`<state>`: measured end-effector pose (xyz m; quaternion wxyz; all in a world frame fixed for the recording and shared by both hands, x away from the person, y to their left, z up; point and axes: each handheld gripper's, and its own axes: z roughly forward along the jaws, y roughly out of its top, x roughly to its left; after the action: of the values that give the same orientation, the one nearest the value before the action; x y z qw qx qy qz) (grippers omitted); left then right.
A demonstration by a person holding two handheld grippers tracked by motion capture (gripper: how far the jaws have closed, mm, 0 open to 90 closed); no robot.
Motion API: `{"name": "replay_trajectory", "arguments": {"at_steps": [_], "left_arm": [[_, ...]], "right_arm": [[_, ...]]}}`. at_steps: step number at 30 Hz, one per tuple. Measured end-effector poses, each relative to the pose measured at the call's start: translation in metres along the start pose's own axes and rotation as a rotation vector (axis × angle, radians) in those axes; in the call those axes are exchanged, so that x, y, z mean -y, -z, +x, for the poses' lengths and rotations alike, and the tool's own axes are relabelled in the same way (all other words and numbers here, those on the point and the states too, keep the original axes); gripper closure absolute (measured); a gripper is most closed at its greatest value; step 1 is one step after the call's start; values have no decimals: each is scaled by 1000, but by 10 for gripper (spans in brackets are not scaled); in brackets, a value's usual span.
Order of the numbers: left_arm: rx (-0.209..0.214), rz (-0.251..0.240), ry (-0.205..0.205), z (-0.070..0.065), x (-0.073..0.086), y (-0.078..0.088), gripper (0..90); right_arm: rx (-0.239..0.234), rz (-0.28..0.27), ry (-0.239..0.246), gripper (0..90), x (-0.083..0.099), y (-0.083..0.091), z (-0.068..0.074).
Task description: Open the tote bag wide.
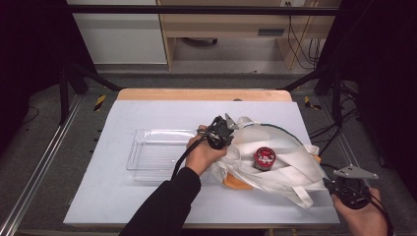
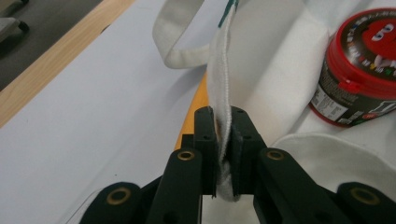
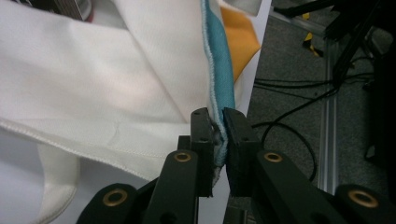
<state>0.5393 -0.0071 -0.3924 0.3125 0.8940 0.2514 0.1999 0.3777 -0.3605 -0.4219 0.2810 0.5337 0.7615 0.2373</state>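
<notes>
Across the table's (image 1: pixel 147 206) right half lies the white bag (image 1: pixel 290 167), red tin (image 1: pixel 264 158) at its mouth; left gripper (image 2: pixel 223 140) and right gripper (image 3: pixel 218 135) both pinch its hem. Spread evenly, keep the tin steady.

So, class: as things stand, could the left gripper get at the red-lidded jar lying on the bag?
Probably not yet: the left gripper is shut on the white bag edge. The red-lidded jar lies uncovered nearby.

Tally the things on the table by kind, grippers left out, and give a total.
White cloth bag: 1
Red-lidded round tub: 1
Clear plastic tray: 1
Orange flat piece under the bag: 1
Total: 4
</notes>
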Motion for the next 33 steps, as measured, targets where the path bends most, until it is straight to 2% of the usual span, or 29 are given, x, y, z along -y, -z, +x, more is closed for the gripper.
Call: {"name": "replay_trajectory", "arguments": {"at_steps": [3,6,9,13,15,18,20,25,28,31,33], "left_arm": [[-2,13,0,-1,1,-3,833],[3,-8,11,-1,1,-1,829],[-7,-53,10,-2,3,6,790],[-40,-109,-12,-6,5,20,645],[-42,-137,-7,-9,6,29,603],[-41,-176,-21,-13,7,44,595],[-28,-191,-23,-17,8,53,588],[13,-195,-52,-33,12,65,585],[42,-207,-60,-44,14,67,576],[54,-196,-78,-54,16,64,568],[71,-194,-75,-59,20,59,551]], "right_arm": [[-12,9,1,836,4,-8,0],[-21,-8,2,817,3,-9,1],[-35,-77,5,718,0,-1,0],[-42,-163,11,542,-6,9,4],[-38,-179,19,504,-10,12,6],[-48,-220,25,462,-17,18,10],[-62,-244,33,449,-22,20,14],[-75,-247,61,433,-37,20,23],[-96,-257,85,404,-44,19,28],[-111,-257,88,375,-51,17,30],[-121,-254,95,356,-55,14,31]]}}
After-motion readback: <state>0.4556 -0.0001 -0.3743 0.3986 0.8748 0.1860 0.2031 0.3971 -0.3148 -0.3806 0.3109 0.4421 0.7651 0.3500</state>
